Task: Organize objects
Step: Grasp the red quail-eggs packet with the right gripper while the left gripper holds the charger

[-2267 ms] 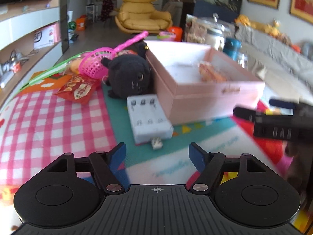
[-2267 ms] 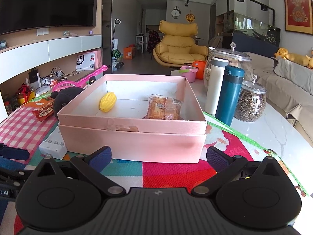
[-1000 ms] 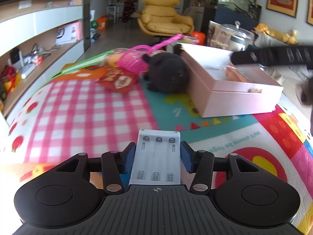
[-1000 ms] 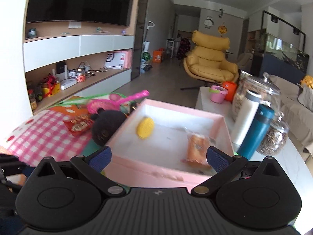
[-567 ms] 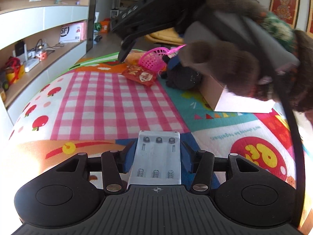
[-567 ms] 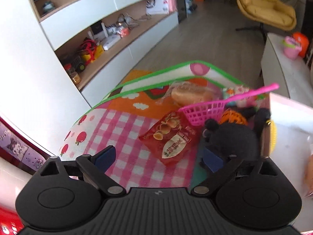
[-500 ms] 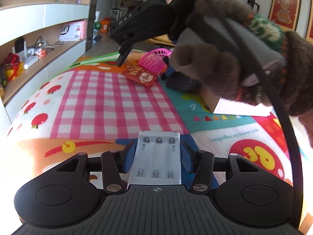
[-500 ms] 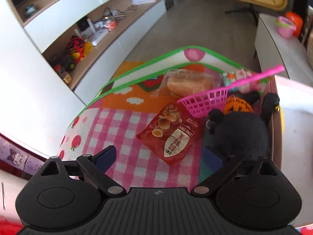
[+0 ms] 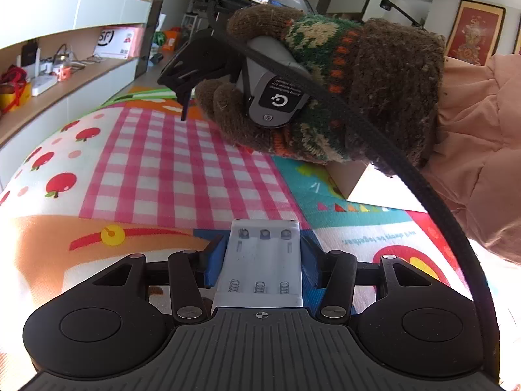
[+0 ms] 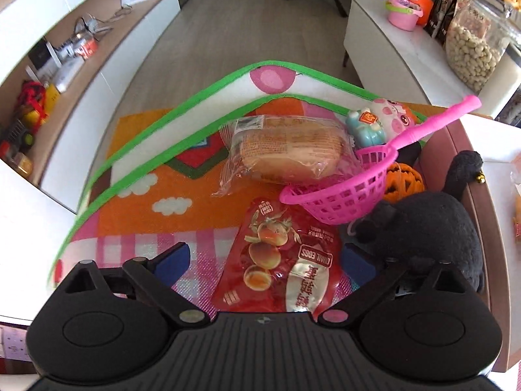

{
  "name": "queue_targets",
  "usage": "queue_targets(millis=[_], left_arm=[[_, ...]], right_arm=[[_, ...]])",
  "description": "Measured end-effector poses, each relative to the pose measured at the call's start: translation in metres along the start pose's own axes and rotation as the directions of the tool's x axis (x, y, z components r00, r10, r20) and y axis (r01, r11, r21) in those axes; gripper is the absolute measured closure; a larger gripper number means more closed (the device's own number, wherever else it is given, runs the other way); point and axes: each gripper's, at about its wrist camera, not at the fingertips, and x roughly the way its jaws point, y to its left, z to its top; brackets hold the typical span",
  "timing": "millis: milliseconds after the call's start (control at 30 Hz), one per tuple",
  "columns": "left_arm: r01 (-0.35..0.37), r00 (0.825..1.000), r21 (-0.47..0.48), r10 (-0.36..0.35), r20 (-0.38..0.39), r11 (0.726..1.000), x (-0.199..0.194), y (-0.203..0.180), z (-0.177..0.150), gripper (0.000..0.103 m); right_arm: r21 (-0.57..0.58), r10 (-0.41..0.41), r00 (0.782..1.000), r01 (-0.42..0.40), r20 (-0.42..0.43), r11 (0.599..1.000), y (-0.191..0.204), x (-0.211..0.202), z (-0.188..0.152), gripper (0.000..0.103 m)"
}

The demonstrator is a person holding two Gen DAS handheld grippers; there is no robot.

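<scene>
Left wrist view: the left gripper is clamped on the long sides of a white battery charger, held above the play mat. It looks a light, stiff plastic shell, so this side grip should hold.

Right wrist view: the right gripper hangs with jaws wide apart over a red snack packet (glossy, soft, likely slippery) lying on the mat beside a black plush toy; pinch across its middle.
</scene>
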Motion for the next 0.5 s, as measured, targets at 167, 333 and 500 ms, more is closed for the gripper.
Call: queue_targets(millis=[167,333,500], left_arm=[[0.004,1.0,-0.006,-0.004,0.006,1.0,-0.001,0.001,-0.001,0.049],[0.004,1.0,-0.006,-0.004,0.006,1.0,-0.003,0.0,-0.002,0.049],[0.002,1.0,-0.004,-0.002,0.005,1.0,-0.002,-0.001,-0.002,0.049]], right_arm=[[-0.066,-0.016,1.0,0.017,0.023,0.998,-0.002,-0.008,-0.007,0.024],[-0.134,0.048,0.999,-0.047,0.002,0.99,-0.015,-0.02,-0.014,0.039],[-0.188,0.127,0.991,-0.132,-0.04,0.973,-0.02,-0.038,-0.03,0.052]])
